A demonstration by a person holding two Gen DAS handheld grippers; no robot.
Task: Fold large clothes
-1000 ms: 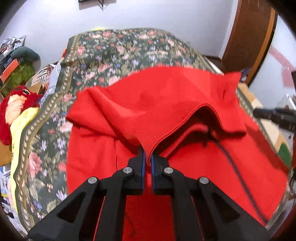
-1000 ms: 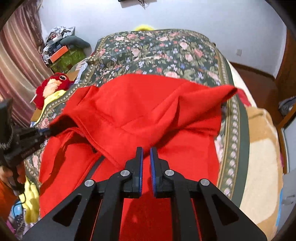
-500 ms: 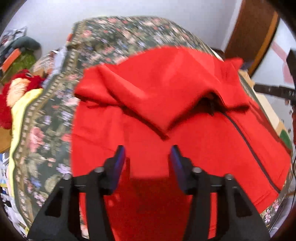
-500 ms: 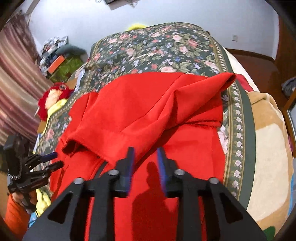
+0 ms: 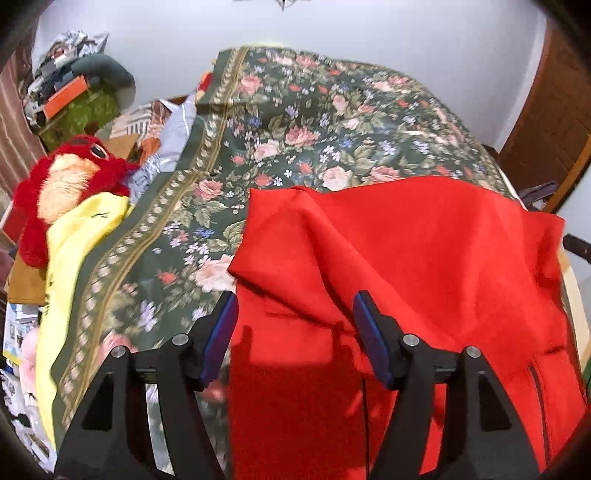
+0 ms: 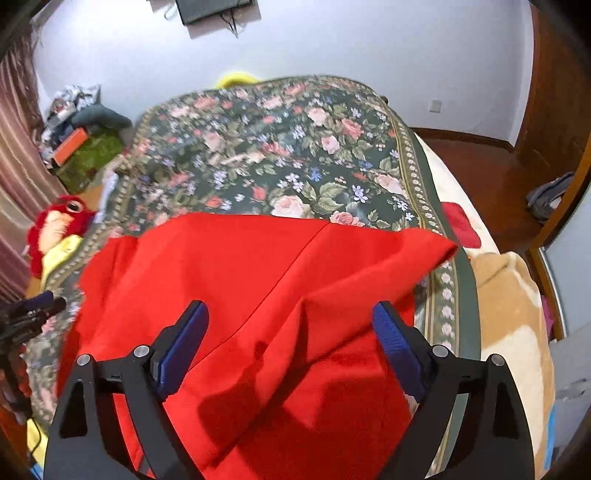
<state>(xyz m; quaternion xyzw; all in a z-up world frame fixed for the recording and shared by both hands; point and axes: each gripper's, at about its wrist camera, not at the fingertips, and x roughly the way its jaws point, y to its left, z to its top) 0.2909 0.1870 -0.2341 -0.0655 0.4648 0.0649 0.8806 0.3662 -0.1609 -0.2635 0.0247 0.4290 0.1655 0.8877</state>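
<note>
Red garment [image 5: 424, 266]: lies folded over on the floral bedspread [image 5: 295, 122], at the near end of the bed; its far edge forms a fold line across the cover.
Left tongs [image 5: 293, 334]: jaws apart and opening, blue pads [image 5: 218, 338] clear of the cloth — the garment's left edge lies below the gap, nothing pinched.
Right tongs [image 6: 291, 345]: jaws wide apart and opening, above a raised ridge of the red cloth; pads not pressing on it.
Left view only: a red plush toy [image 5: 62, 181] on yellow fabric [image 5: 74, 243] beside the bed, seen close; a dark line along the garment's lower right part; a little of the right tongs at the right edge.
Right view only: a tan blanket [image 6: 513, 295] past the bedspread's right border, a dark screen [image 6: 214, 9] on the wall, wooden floor [image 6: 480, 173] — and the left tongs small at the left edge.
Both views: clutter heaped in the far left corner.
</note>
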